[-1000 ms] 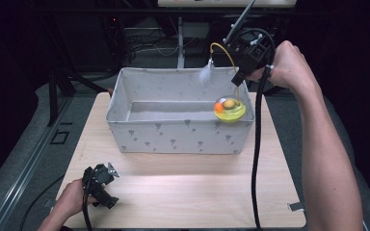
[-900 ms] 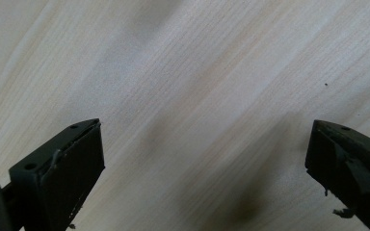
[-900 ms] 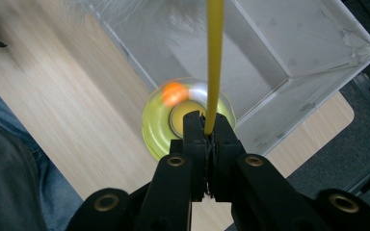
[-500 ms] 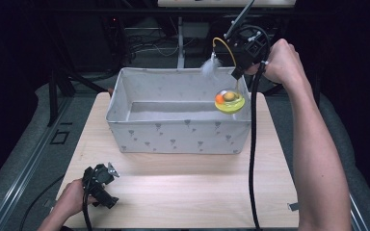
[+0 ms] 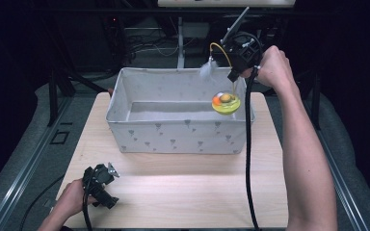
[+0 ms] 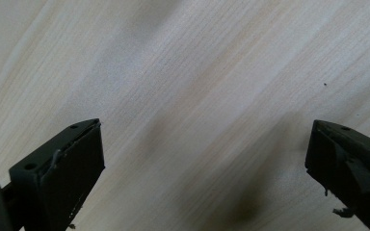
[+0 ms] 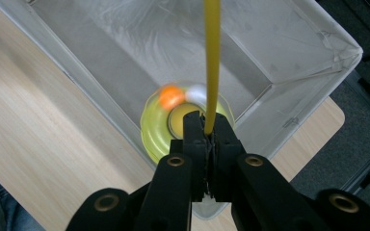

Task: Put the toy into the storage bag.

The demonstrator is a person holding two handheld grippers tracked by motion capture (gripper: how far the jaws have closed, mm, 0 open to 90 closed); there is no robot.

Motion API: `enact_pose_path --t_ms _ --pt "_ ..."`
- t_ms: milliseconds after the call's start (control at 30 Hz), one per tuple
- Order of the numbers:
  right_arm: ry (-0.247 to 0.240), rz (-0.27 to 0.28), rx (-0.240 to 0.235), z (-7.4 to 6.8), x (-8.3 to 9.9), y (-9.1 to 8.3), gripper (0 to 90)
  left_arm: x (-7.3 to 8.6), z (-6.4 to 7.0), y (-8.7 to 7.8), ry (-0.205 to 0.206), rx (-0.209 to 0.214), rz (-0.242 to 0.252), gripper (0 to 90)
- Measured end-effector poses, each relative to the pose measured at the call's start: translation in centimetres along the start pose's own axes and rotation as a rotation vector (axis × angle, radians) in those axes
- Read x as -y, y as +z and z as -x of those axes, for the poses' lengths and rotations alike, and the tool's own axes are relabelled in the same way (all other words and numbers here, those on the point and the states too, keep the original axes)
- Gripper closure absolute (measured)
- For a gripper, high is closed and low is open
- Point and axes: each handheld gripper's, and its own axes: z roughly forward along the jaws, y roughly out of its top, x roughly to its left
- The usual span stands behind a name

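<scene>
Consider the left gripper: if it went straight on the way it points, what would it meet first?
The left gripper points down at the bare wooden table, jaws wide apart with nothing between them. It would probably meet the tabletop first; how near it is, I cannot tell.

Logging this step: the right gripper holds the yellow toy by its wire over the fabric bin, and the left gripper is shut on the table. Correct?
Not quite. The left gripper is open: the left gripper view shows its fingers wide apart above the bare table. The rest stands.
</scene>
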Motion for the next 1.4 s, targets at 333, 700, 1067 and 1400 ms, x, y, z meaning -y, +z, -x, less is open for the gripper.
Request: enact_pose_path --t_ms 333,700,1067,1400 --pt "0.008 -0.015 -0.009 0.2 0.2 1.6 88.1 0.0 0.0 0.0 0.002 -0.001 0.001 0.1" --pt "0.015 -0.026 -0.008 0.6 0.6 2.8 88.1 0.0 0.0 -0.1 0.003 0.000 0.001 0.1" --pt "0.022 -0.032 -0.012 0.8 1.1 4.0 88.1 0.0 0.0 -0.1 0.005 0.001 0.001 0.1" --pt "0.029 -0.034 -0.015 1.0 1.9 5.0 88.1 0.1 -0.1 -0.1 0.004 -0.002 0.006 0.1"
